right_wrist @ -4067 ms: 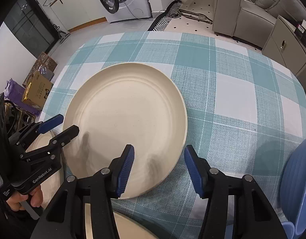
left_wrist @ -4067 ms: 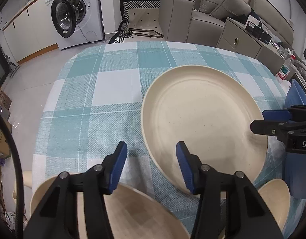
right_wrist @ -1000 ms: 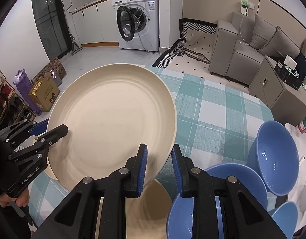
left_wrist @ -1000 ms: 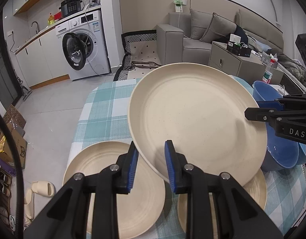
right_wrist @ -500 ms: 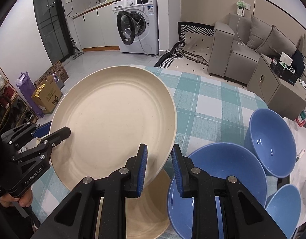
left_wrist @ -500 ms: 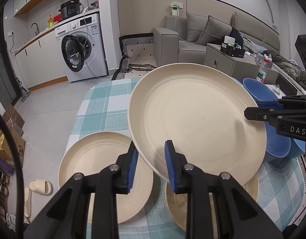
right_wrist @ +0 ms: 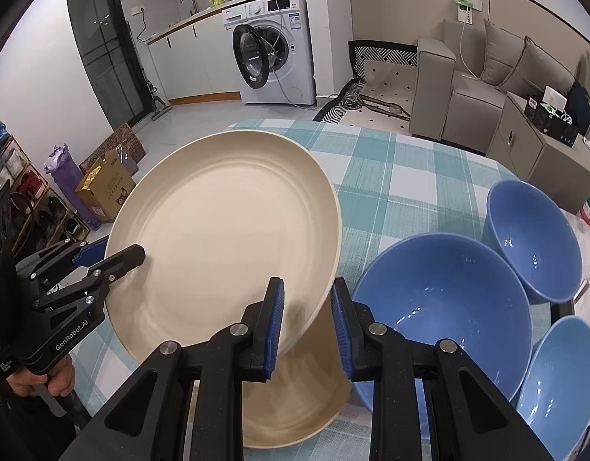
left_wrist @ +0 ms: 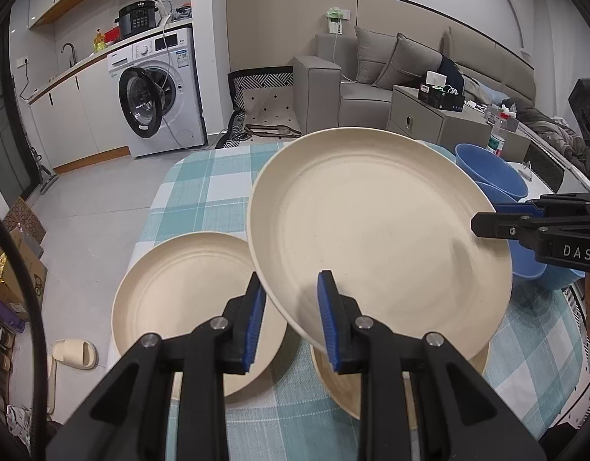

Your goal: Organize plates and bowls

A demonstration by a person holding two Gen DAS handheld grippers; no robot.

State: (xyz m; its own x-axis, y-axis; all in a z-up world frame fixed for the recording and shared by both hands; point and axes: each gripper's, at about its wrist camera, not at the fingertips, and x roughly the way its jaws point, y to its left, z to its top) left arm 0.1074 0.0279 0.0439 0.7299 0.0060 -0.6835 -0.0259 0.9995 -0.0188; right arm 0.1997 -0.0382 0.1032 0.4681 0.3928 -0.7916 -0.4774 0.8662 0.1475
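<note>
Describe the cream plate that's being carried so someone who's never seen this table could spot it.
Start at the teal checked tablecloth. Above it, the big cream plate is tilted in the air, with the left tongs and right tongs shut on opposite rims. The other cream plates lie flat beneath.

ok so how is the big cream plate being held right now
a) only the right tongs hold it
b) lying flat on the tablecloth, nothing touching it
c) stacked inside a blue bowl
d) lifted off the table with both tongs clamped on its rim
d: the big cream plate is up off the table and tilted, with the left tongs and the right tongs each shut on opposite parts of its rim.
</note>
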